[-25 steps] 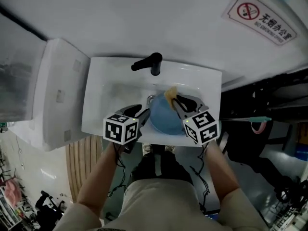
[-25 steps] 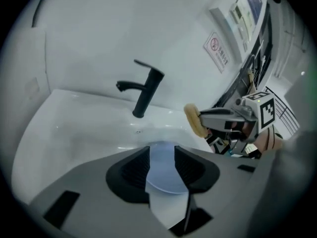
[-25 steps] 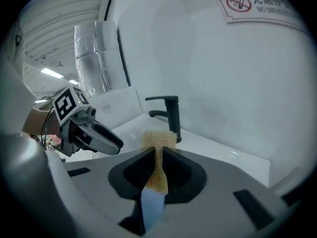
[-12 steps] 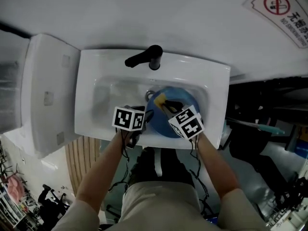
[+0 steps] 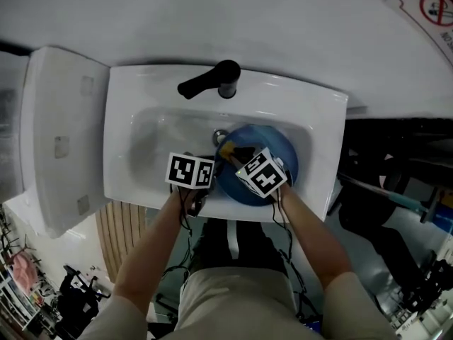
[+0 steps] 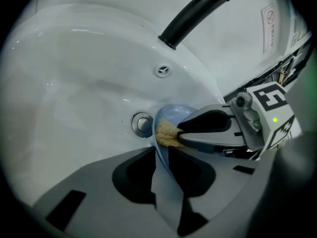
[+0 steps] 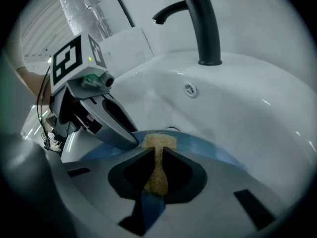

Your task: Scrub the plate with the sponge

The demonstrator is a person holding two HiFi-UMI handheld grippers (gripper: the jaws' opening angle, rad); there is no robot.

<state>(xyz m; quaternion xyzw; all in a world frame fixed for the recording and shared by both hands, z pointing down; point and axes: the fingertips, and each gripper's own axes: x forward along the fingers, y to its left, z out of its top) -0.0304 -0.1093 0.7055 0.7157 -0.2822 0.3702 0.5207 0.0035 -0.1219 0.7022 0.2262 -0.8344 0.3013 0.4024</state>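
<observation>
A white washbasin [image 5: 120,154] is set against a pale wall, with a black tap [image 5: 212,82] at its back edge. At the head view's top right corner a red-ringed sign [image 5: 432,9] is cut off by the frame, so its print cannot be read. The blue plate [image 5: 284,163] sits in the bowl. From above, much of it is covered by the two marker cubes, which also hide both sets of jaws in that view. The left gripper [image 6: 161,157] has just been closing its jaws, and the plate's rim runs edge-on through the slim gap between them. The pads look pressed on the rim, though the dark hollow behind the tips makes the contact hard to see. Just beyond its tips lies the drain plug [image 6: 142,124], and farther out the overflow hole [image 6: 161,71]. The right gripper [image 7: 157,152] has its jaws drawn narrow on the tan sponge [image 7: 158,141]. The sponge is pinched to a thin strip between them and flares into a tuft past the tips, lying against the plate. The left gripper's tips sit just left of that tuft. The plate's near part passes out of sight under the right jaws.
</observation>
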